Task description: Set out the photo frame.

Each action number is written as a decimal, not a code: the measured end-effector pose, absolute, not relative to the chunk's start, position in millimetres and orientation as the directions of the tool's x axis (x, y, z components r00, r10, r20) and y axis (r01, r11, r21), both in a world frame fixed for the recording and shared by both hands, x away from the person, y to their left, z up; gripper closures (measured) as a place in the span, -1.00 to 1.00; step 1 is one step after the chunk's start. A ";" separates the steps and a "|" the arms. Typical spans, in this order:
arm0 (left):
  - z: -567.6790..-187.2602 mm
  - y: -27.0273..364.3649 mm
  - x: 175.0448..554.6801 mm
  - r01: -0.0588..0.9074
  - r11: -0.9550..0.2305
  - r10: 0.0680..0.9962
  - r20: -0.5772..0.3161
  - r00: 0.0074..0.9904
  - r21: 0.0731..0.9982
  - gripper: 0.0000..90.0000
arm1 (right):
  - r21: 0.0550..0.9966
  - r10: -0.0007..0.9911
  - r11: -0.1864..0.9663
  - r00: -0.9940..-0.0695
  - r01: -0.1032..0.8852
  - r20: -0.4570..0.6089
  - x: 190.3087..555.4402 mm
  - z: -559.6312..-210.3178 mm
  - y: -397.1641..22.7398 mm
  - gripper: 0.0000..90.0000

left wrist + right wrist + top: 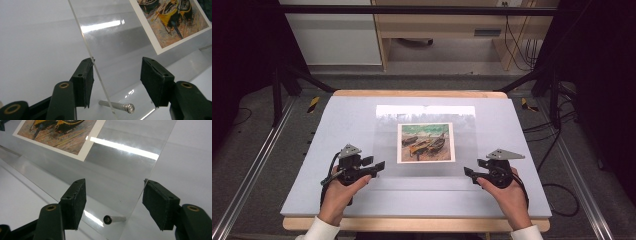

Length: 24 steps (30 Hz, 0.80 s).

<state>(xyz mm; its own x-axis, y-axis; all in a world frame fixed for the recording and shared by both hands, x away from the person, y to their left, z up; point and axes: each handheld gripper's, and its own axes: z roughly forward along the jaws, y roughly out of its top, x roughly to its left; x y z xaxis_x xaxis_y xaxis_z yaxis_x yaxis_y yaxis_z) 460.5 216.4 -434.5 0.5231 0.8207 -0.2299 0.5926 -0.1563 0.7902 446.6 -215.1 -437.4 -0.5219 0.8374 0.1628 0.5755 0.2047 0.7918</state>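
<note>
High view: a clear acrylic frame (424,145) stands near the middle of the desk (337,120), leaning back toward the far edge, with its foot plate running toward the near edge. A printed picture of boats (426,142) sits in the middle of the clear panel. The desk surface is covered by a pale blue-grey mat.

The left tongs (379,165) are held in the person's left hand (343,192), just beside the lower left corner of the frame. The right tongs (469,172) are held in the right hand (507,192), just beside the lower right corner. Each unit carries a grey three-cornered plate on top.

Left gripper view: the left tongs (117,80) are released. The left side edge of the clear panel runs between the two pads, close against the left pad; whether it touches that pad cannot be told. The right pad stands well apart from the panel. A metal standoff pin (117,106) lies between the jaws at the base of the panel. The picture corner appears at the upper right.

Right gripper view: the right tongs (115,202) are likewise released. The right side edge of the panel passes between the pads, near the right one, with a gap to the left one. A second metal pin (113,219) points toward the camera between the jaws.
</note>
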 end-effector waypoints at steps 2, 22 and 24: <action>-434.4 216.3 459.7 0.591 -0.159 0.822 -0.226 0.523 0.791 -0.03 | 0.792 0.837 0.205 -0.522 0.575 0.163 445.9 -437.2 -214.9 -0.19; -434.6 214.2 448.9 0.578 -0.175 0.832 -0.194 0.520 0.797 0.00 | 0.797 0.839 0.229 -0.528 0.559 0.129 437.9 -437.3 -215.1 -0.12; -434.2 214.0 447.9 0.578 -0.179 0.833 -0.190 0.520 0.796 0.01 | 0.795 0.842 0.227 -0.524 0.562 0.130 436.7 -437.2 -214.6 -0.11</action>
<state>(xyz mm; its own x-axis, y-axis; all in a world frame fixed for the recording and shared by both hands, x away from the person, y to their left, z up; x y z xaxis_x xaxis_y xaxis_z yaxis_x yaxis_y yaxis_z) 447.9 214.0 -434.2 0.5202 0.8326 -0.1902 0.5780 -0.1793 0.7961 436.7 -214.6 -437.2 -0.5236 0.8419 0.1303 0.5622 0.2266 0.7953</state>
